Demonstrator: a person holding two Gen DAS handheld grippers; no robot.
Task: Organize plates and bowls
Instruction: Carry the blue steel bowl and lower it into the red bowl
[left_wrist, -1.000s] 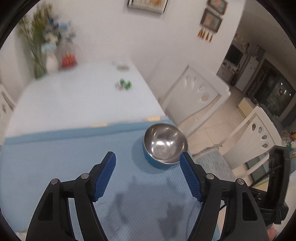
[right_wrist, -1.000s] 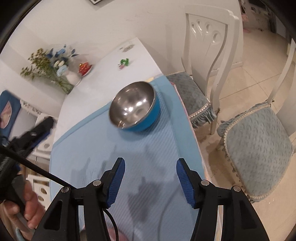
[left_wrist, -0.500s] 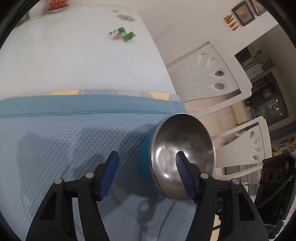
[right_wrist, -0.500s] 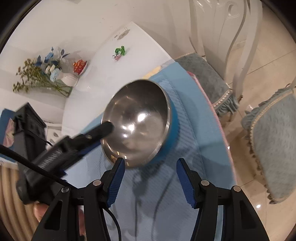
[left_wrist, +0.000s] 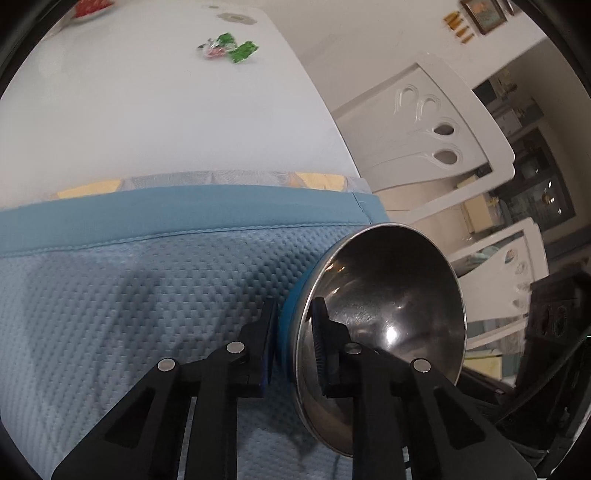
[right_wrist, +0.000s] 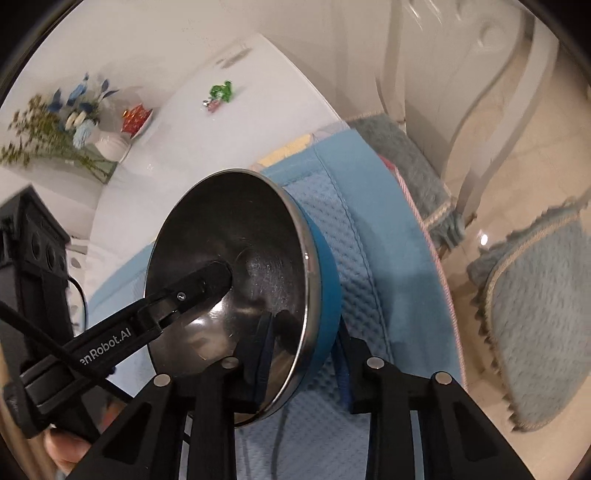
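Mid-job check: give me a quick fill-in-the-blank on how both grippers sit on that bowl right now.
1. The bowl is steel inside and ____ outside.
2. The left gripper and the right gripper each pinch the bowl's ____.
3. The bowl sits over a blue ____.
4. The wrapped candies lie on the ____ table.

Missing words: blue; rim; mat; white
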